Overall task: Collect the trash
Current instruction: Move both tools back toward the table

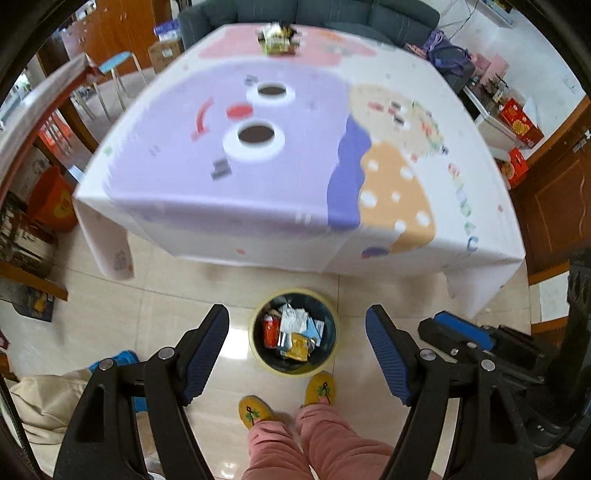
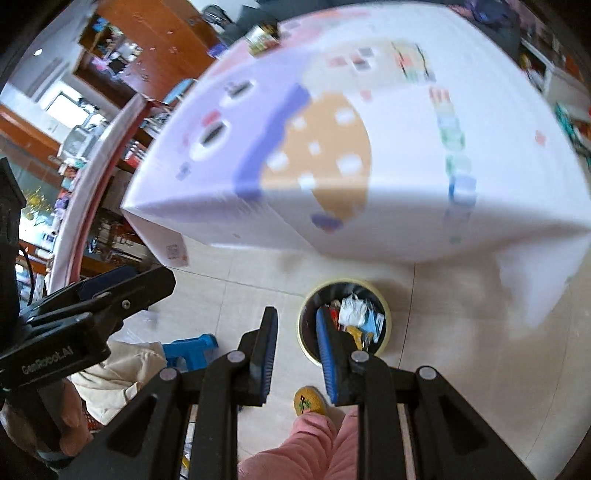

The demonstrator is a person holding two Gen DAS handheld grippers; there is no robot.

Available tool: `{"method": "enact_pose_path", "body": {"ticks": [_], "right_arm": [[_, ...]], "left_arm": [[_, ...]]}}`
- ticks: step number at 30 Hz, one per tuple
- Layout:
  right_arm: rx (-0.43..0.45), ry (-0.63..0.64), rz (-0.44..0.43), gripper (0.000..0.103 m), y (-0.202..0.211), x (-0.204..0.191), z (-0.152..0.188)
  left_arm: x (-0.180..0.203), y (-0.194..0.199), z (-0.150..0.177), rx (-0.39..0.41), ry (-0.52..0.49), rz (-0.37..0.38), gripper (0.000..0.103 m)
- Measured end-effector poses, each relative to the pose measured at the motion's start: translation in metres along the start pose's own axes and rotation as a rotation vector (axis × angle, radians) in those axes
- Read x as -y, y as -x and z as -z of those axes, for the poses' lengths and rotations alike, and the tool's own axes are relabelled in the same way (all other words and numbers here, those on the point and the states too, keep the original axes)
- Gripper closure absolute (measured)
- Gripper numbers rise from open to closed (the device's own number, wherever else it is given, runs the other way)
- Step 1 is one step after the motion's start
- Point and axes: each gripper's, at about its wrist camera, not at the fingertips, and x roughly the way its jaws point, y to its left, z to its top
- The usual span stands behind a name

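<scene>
both claws released and bare over the bin [image 1: 293,332] — last wrapper pile [image 1: 277,37] at the table's far edge [image 1: 295,27] is best reached squarely.

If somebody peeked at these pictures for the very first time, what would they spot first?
Probably the big table with its cartoon cloth, purple and orange shapes filling the upper half of both views. Next, the round trash bin on the floor just in front of it, already holding wrappers. One last pile of trash sits at the table's far edge, and both grippers, left and right, hang open and empty.
</scene>
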Motion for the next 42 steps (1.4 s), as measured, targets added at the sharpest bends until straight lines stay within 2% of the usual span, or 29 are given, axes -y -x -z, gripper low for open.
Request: {"method": "enact_pose_path", "body": {"ticks": [4, 12, 18, 25, 32, 35, 39, 42], "right_arm": [[0.050, 0.055, -0.026, 0.081, 0.029, -0.013, -0.020], [0.189, 0.165, -0.080, 0.081, 0.080, -0.035, -0.058], [0.241, 0.218, -0.086, 0.081, 0.098, -0.046, -0.087], [0.288, 0.218, -0.098, 0.080, 0.108, -0.053, -0.119], [0.332, 0.168, -0.083, 0.074, 0.102, -0.059, -0.163], [0.347, 0.134, -0.065, 0.067, 0.094, -0.062, -0.185], [0.362, 0.063, -0.019, 0.067, 0.073, -0.070, -0.220], [0.357, -0.044, 0.027, 0.067, 0.049, -0.075, -0.252]], "left_arm": [[0.002, 0.038, -0.016, 0.056, 0.007, -0.031, 0.028], [0.005, 0.090, -0.047, 0.171, 0.008, -0.065, 0.028], [0.005, 0.111, -0.074, 0.226, 0.001, -0.067, 0.028], [-0.005, 0.126, -0.117, 0.286, -0.004, -0.076, 0.028], [-0.037, 0.119, -0.171, 0.295, -0.044, -0.087, 0.028], [-0.058, 0.105, -0.203, 0.289, -0.076, -0.080, 0.028], [-0.088, 0.079, -0.256, 0.261, -0.144, -0.015, 0.028], [-0.111, 0.054, -0.305, 0.214, -0.197, 0.031, 0.028]]}}
